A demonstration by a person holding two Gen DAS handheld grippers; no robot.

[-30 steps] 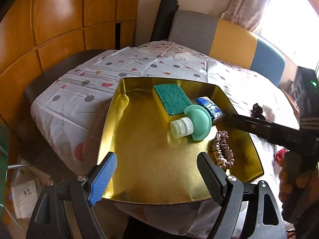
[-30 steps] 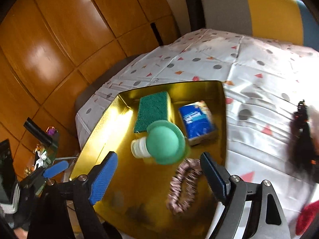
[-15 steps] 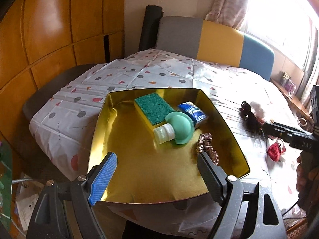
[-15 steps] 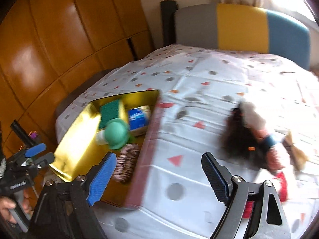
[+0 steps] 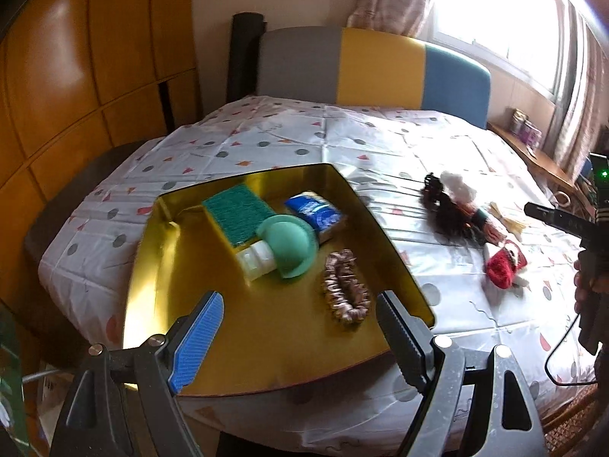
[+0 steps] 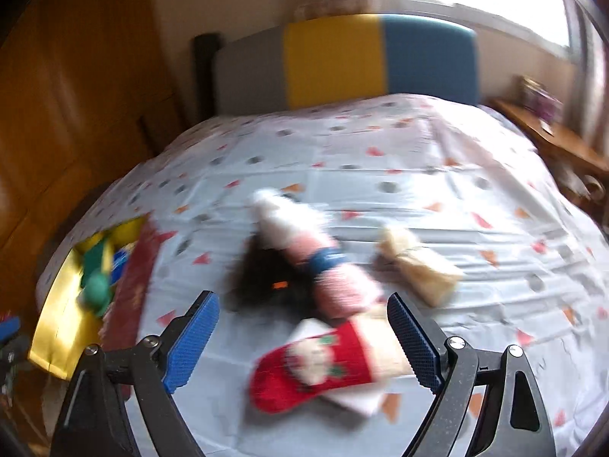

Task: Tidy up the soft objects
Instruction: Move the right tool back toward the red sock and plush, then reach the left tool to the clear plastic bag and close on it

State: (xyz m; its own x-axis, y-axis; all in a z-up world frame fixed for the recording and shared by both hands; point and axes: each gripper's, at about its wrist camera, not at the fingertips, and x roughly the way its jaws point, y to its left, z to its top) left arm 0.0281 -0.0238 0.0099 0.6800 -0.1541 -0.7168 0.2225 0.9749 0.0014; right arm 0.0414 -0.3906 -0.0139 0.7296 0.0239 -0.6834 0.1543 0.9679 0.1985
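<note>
A gold tray [image 5: 266, 346] on the spotted tablecloth holds a green sponge [image 5: 238, 211], a blue tissue pack [image 5: 314, 213], a green-capped white bottle [image 5: 281, 247] and a brown scrunchie [image 5: 346, 293]. My left gripper [image 5: 297, 335] is open and empty above the tray's near edge. My right gripper [image 6: 302, 337] is open and empty just above a red Christmas stocking [image 6: 316, 365]. Behind the stocking lie a pink and white sock [image 6: 304, 243], a black fuzzy item [image 6: 266, 278] and a beige bundle [image 6: 418, 266]. The right wrist view is blurred.
The tray also shows at the left of the right wrist view [image 6: 61, 327]. A grey, yellow and blue chair back [image 5: 373, 72] stands behind the table. Wooden panelling [image 5: 76, 76] is at the left. A wooden sill [image 5: 533, 152] with small jars is at the right.
My right gripper has swung right, away from the tray, to over the pile of socks. My left gripper has turned right so the sock pile comes into its view. Both stay open.
</note>
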